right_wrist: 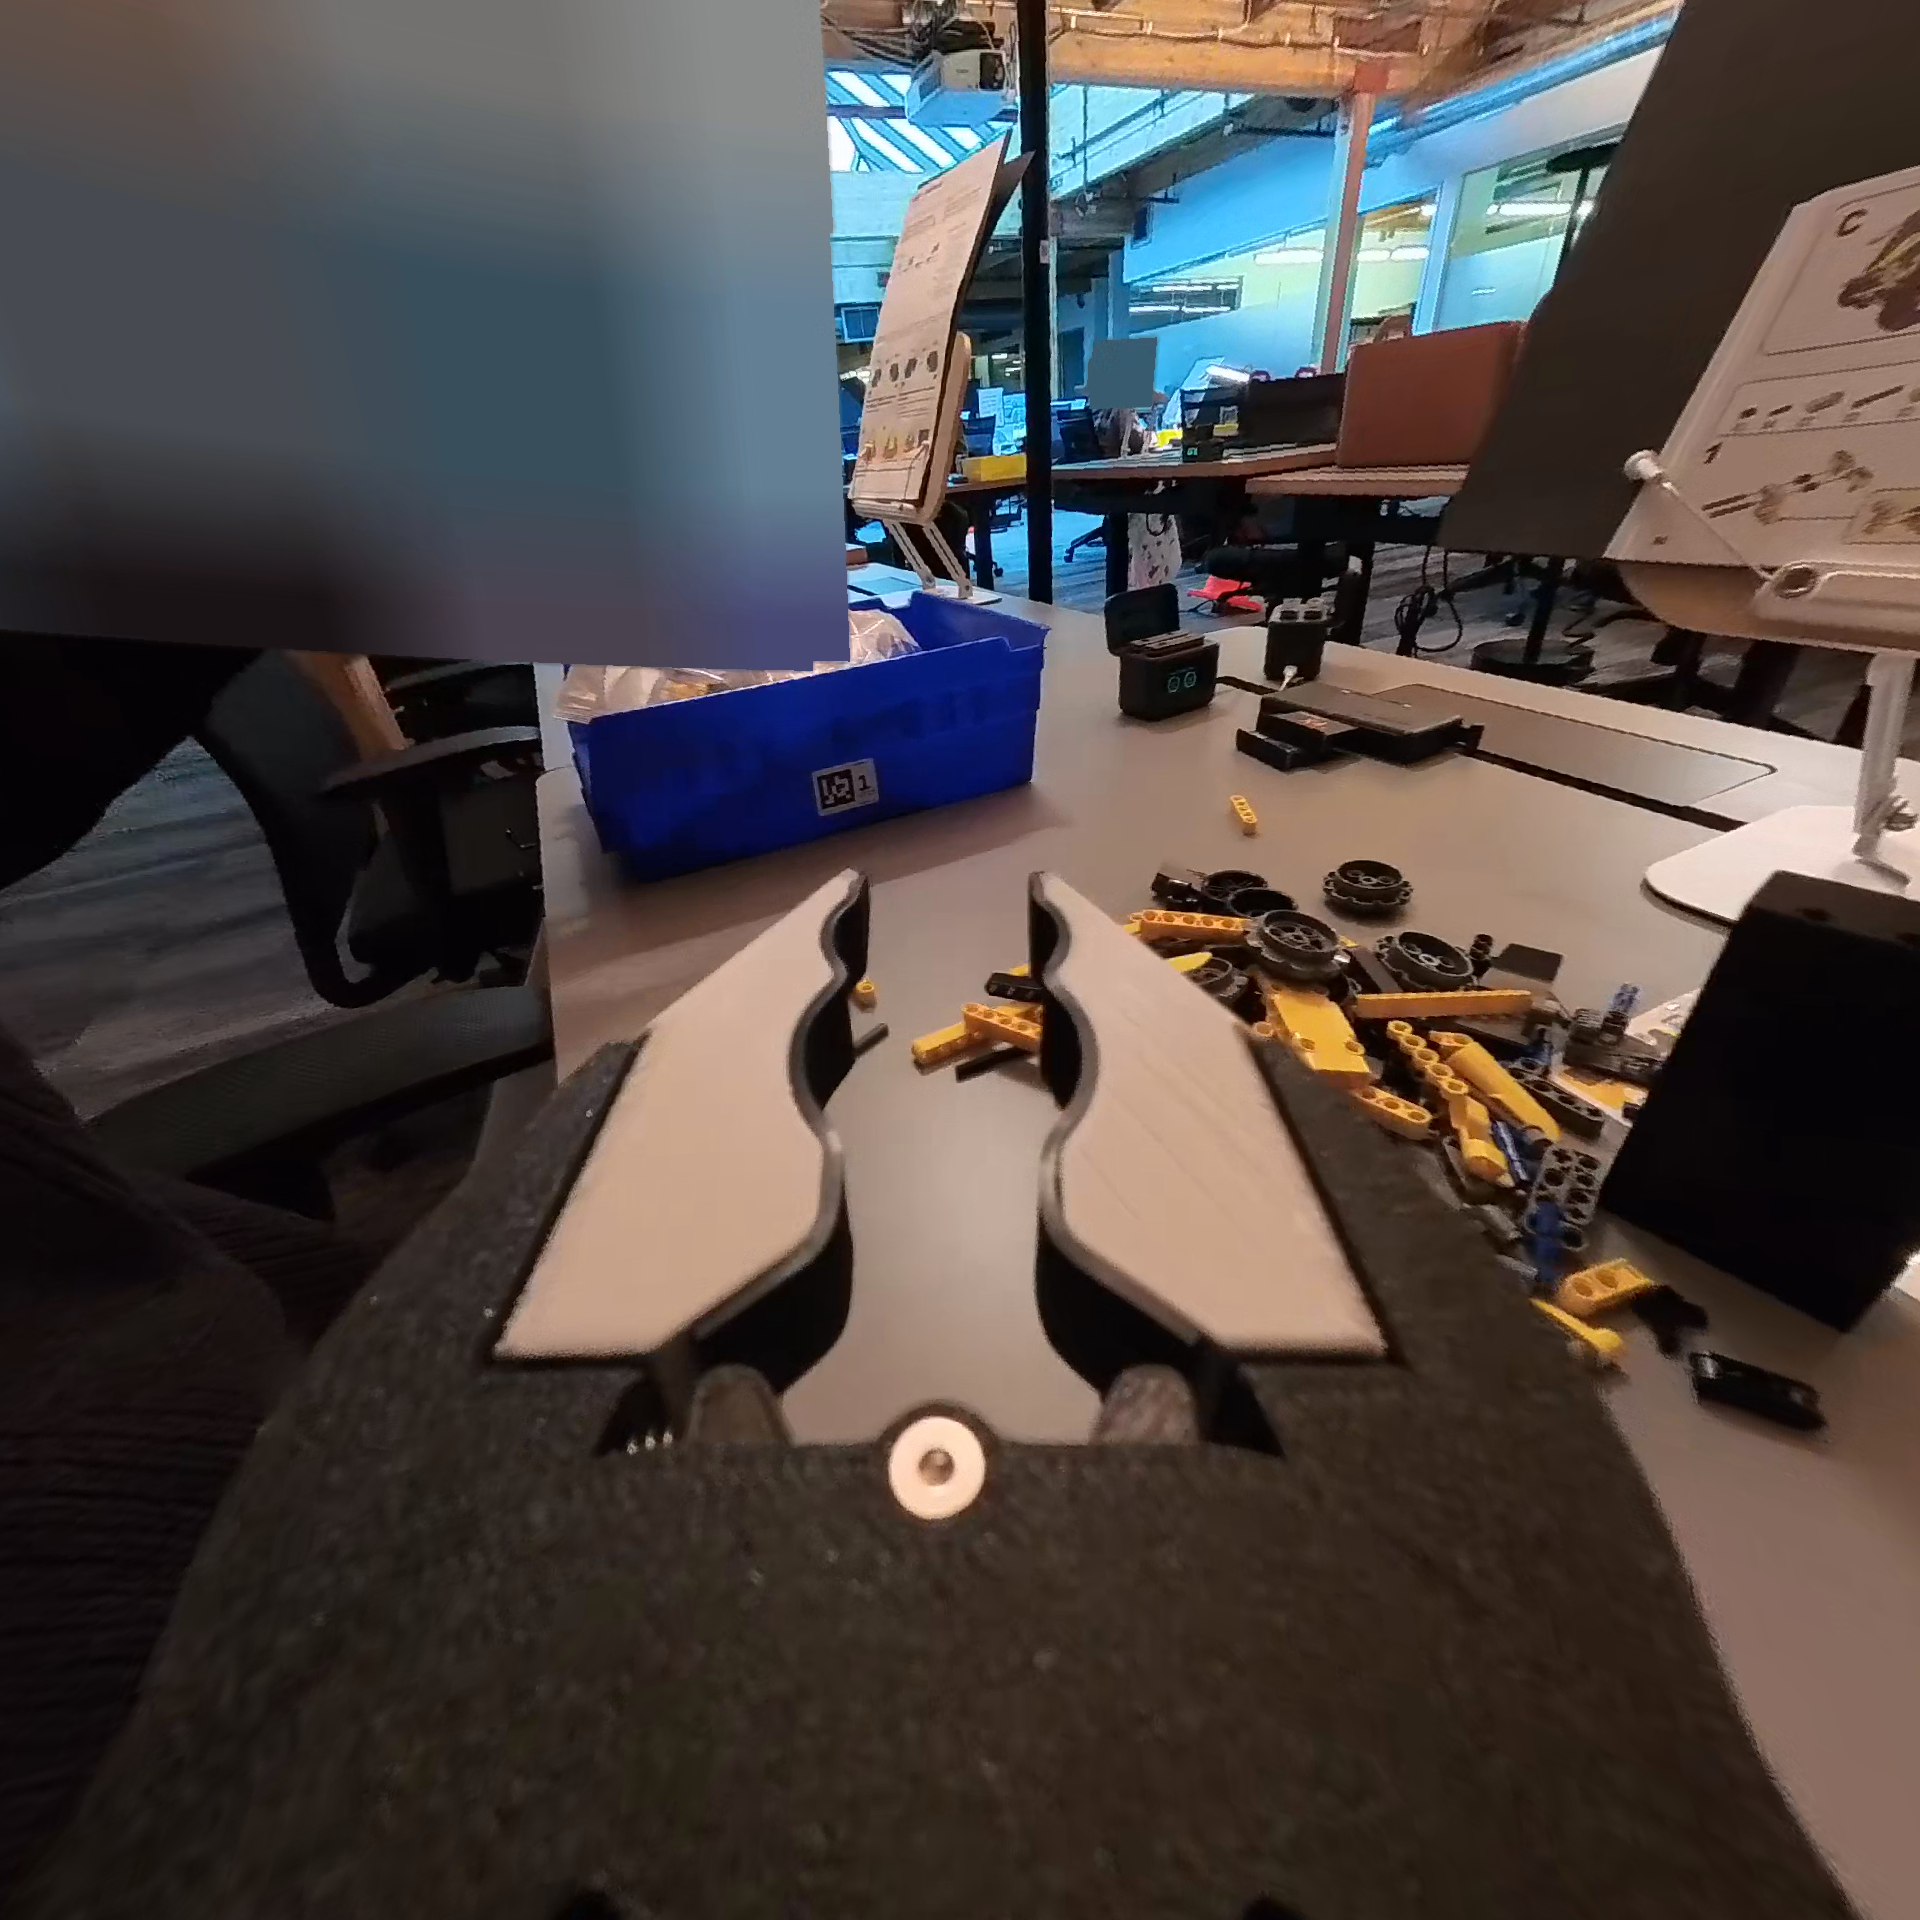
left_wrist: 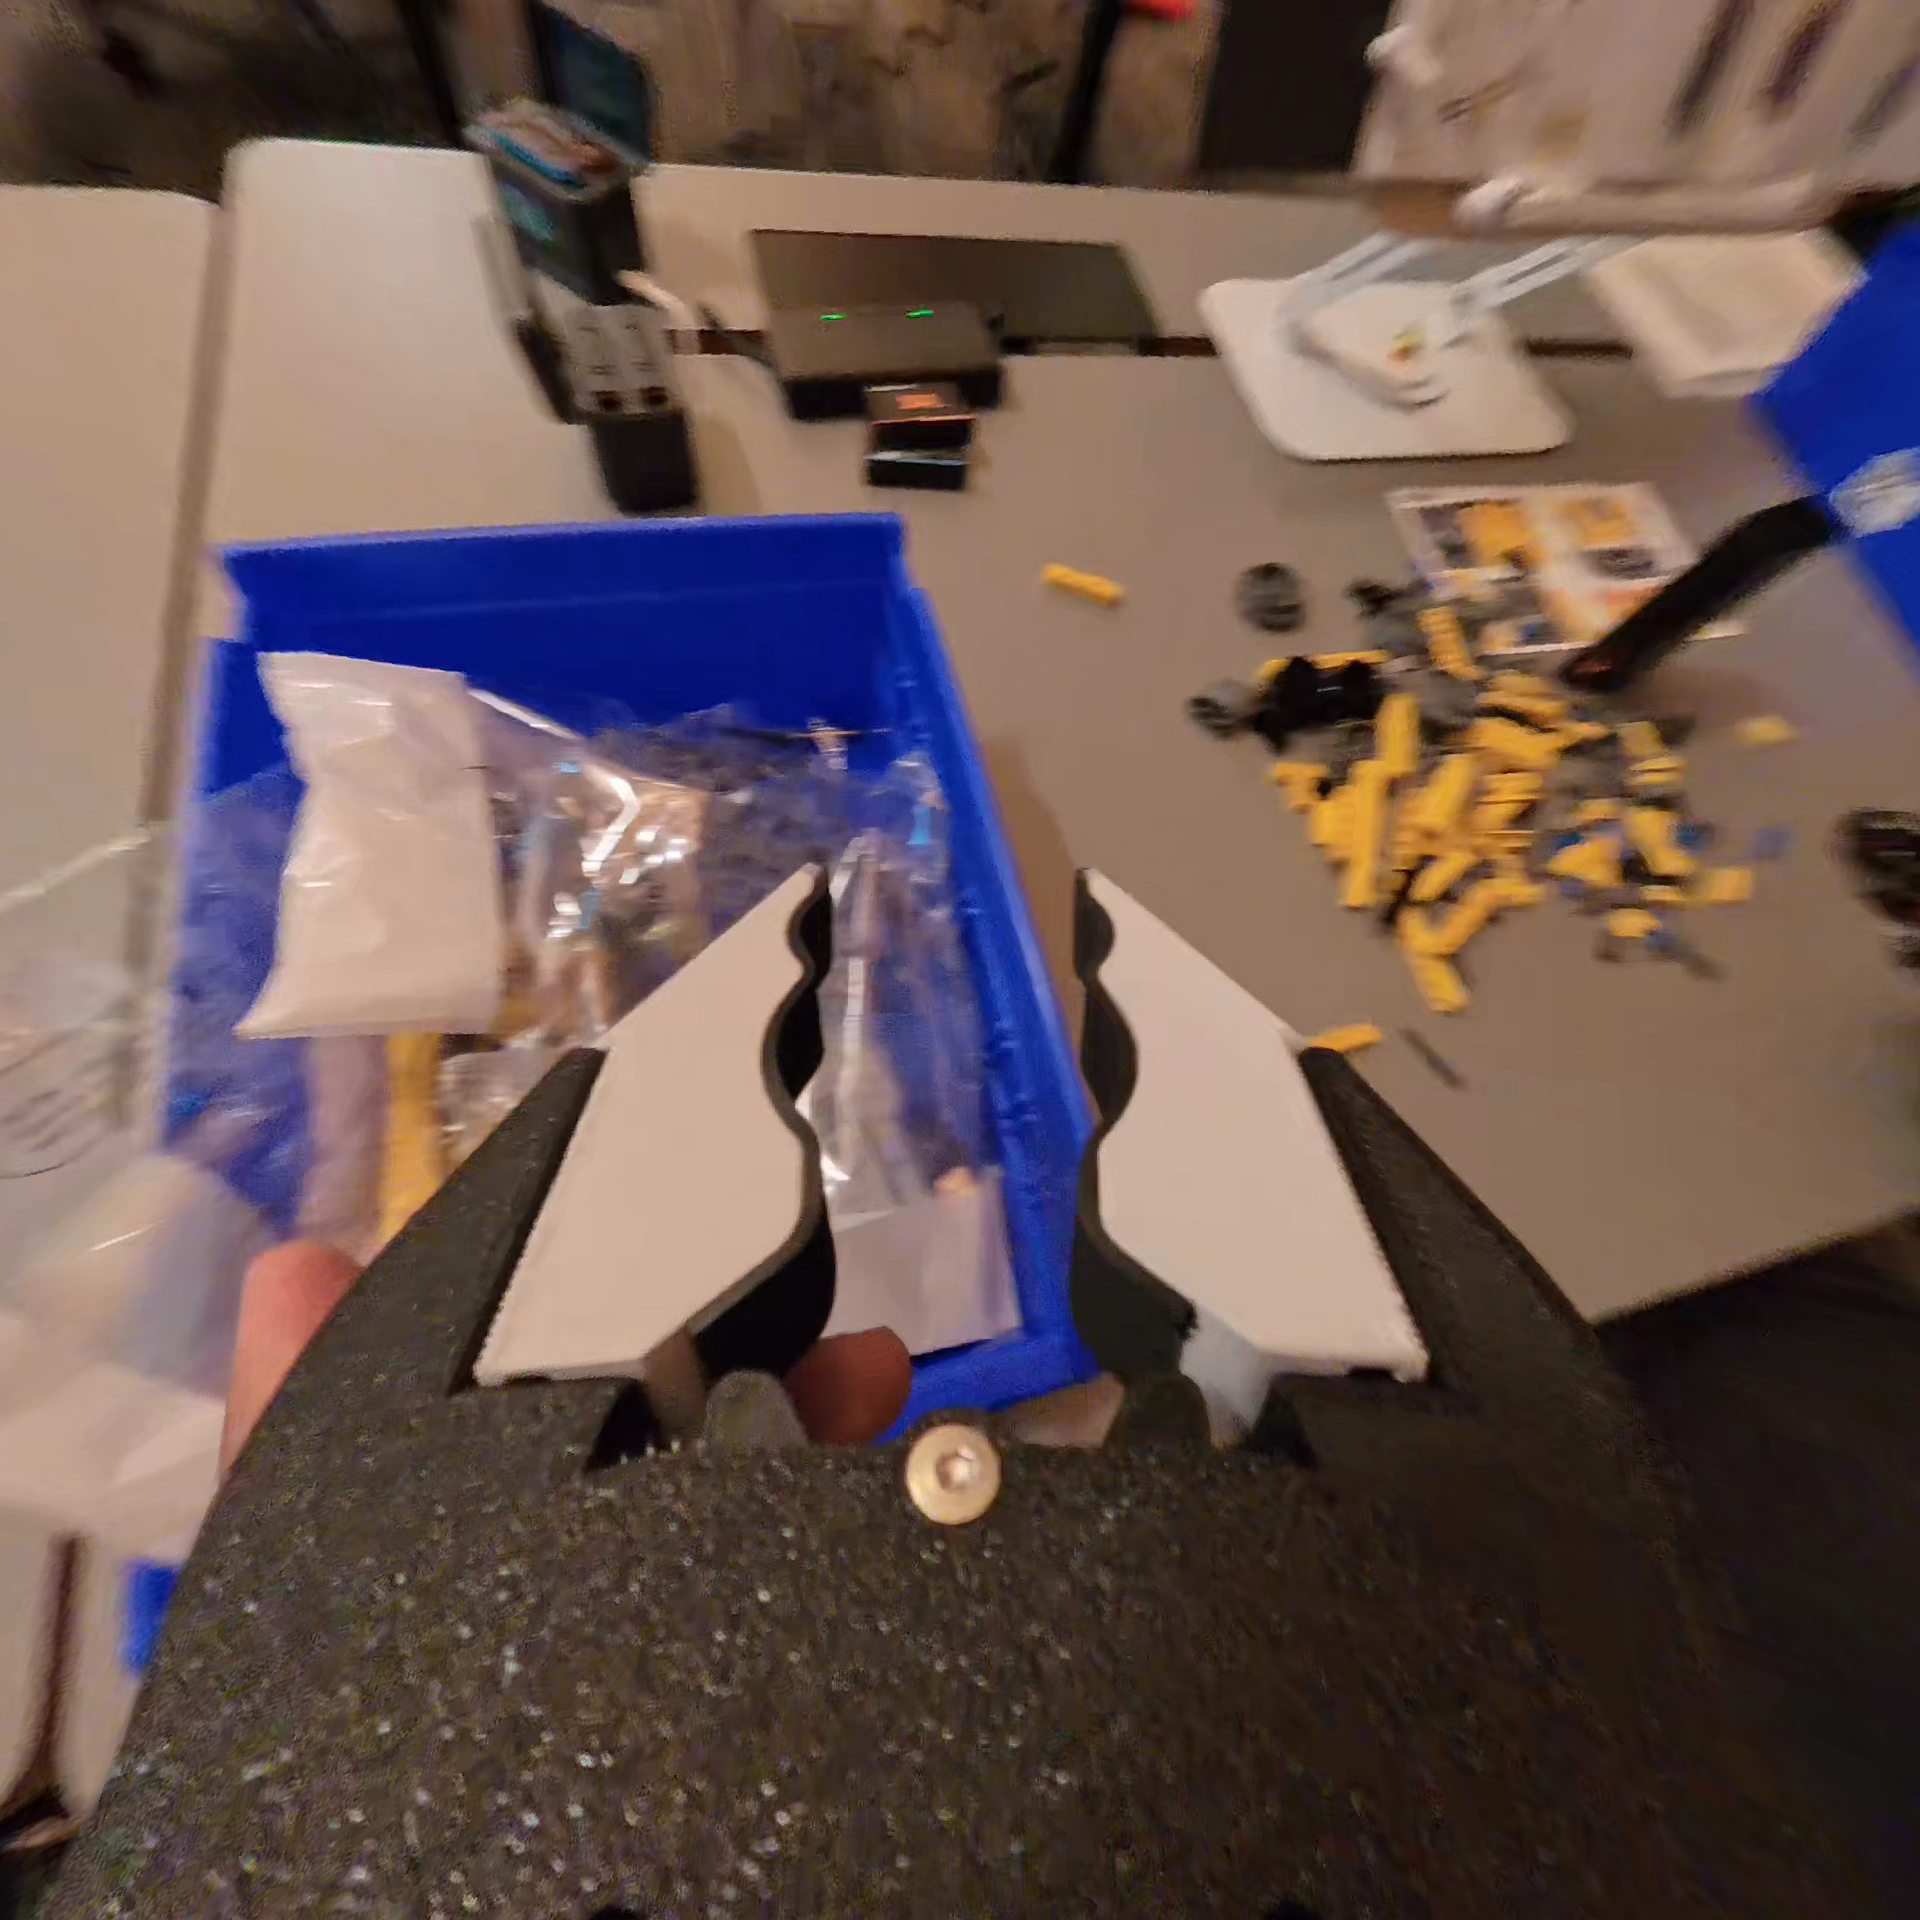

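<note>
My left gripper (left_wrist: 951, 888) is open and empty above the right wall of a blue bin (left_wrist: 582, 566), one finger over the bin and one outside it. The bin holds clear plastic bags (left_wrist: 665, 831) and a white pouch (left_wrist: 379, 842). My right gripper (right_wrist: 945, 888) is open and empty, low over the grey table (right_wrist: 935, 1195), just left of a pile of yellow and black building pieces (right_wrist: 1382, 1029). The same pile (left_wrist: 1475, 800) lies right of the bin in the left wrist view. The bin (right_wrist: 810, 748) stands beyond my right gripper.
A black block (right_wrist: 1766, 1101) stands right of the pile. A white stand (right_wrist: 1756, 862) holds an instruction sheet (right_wrist: 1808, 395). Black chargers and a hub (right_wrist: 1351, 717) sit at the table's back. An office chair (right_wrist: 416, 831) is off the left edge. A printed leaflet (left_wrist: 1538, 551) lies behind the pile.
</note>
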Available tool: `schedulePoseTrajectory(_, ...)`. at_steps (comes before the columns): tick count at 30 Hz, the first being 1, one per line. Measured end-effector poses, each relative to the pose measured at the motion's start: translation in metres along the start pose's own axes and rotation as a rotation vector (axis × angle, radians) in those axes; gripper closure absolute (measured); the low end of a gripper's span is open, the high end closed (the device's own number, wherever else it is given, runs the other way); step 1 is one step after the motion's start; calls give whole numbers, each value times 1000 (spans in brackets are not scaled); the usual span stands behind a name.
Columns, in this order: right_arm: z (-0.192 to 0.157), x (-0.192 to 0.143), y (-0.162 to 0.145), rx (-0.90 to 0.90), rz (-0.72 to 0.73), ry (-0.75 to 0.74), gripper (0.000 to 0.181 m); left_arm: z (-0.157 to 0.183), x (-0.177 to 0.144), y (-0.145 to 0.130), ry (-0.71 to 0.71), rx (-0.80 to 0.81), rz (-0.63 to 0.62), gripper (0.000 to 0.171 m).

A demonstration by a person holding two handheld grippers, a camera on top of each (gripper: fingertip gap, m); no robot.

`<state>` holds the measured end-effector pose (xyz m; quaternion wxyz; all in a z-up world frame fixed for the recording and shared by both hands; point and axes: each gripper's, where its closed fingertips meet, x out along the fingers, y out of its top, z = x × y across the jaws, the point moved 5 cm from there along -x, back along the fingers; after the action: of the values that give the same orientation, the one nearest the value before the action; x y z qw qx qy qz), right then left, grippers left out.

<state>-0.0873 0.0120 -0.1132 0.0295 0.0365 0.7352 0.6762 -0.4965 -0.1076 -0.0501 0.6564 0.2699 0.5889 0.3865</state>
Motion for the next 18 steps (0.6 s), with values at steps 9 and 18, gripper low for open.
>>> schedulePoseTrajectory(9,-4,-7,4,-52,-7,-40,152,42,-25,36,-138,119,245,126)
schedulePoseTrajectory(18,-10,-3,-13,61,4,19,152,209,113,-33,-339,416,75,129)
